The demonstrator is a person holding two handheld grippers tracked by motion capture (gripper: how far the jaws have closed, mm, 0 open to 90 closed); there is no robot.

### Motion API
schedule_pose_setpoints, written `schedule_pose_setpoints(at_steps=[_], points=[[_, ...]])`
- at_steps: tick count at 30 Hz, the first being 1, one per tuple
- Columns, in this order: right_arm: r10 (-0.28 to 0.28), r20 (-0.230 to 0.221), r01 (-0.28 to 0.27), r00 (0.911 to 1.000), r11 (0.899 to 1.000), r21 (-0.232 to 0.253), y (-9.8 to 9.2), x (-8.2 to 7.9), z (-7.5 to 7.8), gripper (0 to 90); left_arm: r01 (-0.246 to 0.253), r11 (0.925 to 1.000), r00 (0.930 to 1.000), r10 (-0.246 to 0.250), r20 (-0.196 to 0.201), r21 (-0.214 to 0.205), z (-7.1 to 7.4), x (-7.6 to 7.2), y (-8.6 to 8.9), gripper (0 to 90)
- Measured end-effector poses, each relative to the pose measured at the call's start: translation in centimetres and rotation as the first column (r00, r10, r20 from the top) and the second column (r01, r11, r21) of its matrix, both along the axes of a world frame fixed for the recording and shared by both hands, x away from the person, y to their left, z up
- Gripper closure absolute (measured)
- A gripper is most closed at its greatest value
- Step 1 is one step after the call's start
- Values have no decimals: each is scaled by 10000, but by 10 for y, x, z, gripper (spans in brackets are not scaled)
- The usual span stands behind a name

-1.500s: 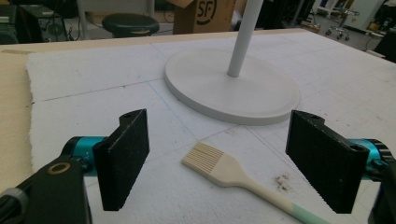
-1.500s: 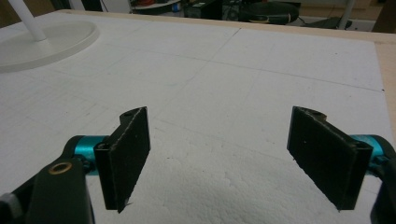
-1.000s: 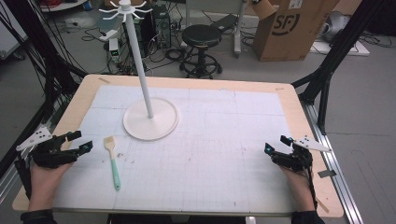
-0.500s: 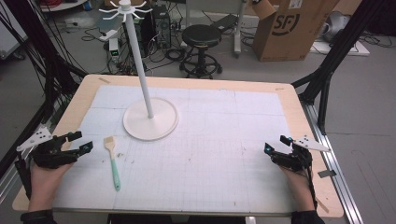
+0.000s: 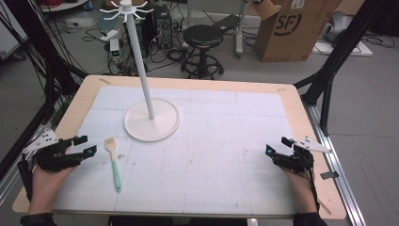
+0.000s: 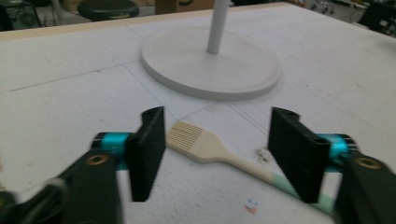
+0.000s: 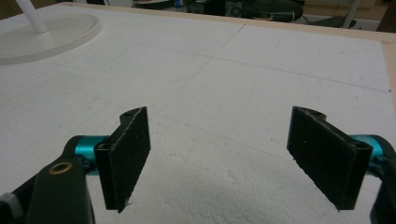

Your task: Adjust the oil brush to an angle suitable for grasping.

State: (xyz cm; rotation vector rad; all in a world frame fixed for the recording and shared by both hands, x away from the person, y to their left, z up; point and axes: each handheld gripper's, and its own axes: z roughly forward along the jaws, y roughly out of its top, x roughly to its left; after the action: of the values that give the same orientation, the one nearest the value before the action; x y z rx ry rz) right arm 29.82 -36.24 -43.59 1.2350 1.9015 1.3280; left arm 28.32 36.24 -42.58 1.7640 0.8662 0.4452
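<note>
I have the left gripper (image 5: 83, 146) just beside the brush (image 5: 113, 162), its jaws closing in from wide but touching nothing yet. The brush lies flat on the table (image 5: 226, 183), near the stand (image 5: 151, 120) base. My right gripper (image 5: 277, 147) waits open, well away from the stand. Pickup hasn't begun.

Grey concrete floor (image 5: 367, 99) beyond a pale wooden worktop (image 5: 301, 117) covered by a white gridded mat (image 5: 221, 141). Behind it, a black round stool (image 5: 203, 36), tangled cables (image 5: 176, 54) and a white power strip (image 5: 114, 47) on the floor. At upper right, a brown cardboard box (image 5: 289, 28). Black frame struts (image 5: 336, 61) at both sides. Even indoor lighting.
</note>
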Motion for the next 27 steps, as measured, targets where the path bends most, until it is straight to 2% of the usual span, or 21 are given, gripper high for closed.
schedule_pose_setpoints(at_steps=[5, 7, 9, 10, 14, 15, 16, 18, 19, 20, 21, 27], points=[[25, 12, -25, 10000, 10000, -52, 0, 0, 0, 210, 433, 9985, 9988, -426, -239, 329, -2, -6, -2, 683], [9, 36, -9, 10000, 10000, -38, 0, 0, 0, 210, 651, 9959, 9974, -629, -356, 624, -4, -11, -4, 753], [20, 27, -20, 10000, 10000, -23, 0, 0, 0, 210, 758, 9946, 9965, -730, -404, 709, -5, -12, -5, 805], [16, 17, -16, 10000, 10000, -35, 0, 0, 0, 211, 962, 9918, 9945, -922, -506, 844, -7, -16, -9, 831], [24, 38, -24, 10000, 10000, -73, 0, 0, 0, 211, 1418, 9840, 9884, -1348, -695, 1076, -9, -21, -18, 880], [41, 27, -40, 10000, 10000, -87, 0, 0, 0, 211, 1418, 9840, 9884, -1348, -695, 1076, -9, -21, -18, 888], [26, 36, -26, 10000, 10000, -57, 0, 0, 0, 211, 1662, 9794, 9843, -1579, -783, 1144, -10, -22, -24, 894], [20, 47, -20, 10000, 10000, -72, 0, 0, 0, 211, 1770, 9772, 9823, -1680, -829, 1169, -10, -23, -26, 897], [21, 48, -20, 10000, 10000, -70, 0, 0, 0, 212, 1985, 9724, 9777, -1877, -937, 1227, -11, -25, -30, 897], [31, 53, -31, 10000, 10000, -69, 0, 0, 0, 212, 1985, 9724, 9777, -1877, -937, 1227, -11, -25, -30, 898], [22, 48, -21, 10000, 10000, -75, 0, 0, 0, 212, 2155, 9676, 9733, -2019, -1087, 1318, -13, -26, -33, 898], [29, 38, -28, 10000, 9999, -102, 0, 0, 0, 212, 2295, 9627, 9680, -2104, -1370, 1432, -20, -28, -38, 898]])
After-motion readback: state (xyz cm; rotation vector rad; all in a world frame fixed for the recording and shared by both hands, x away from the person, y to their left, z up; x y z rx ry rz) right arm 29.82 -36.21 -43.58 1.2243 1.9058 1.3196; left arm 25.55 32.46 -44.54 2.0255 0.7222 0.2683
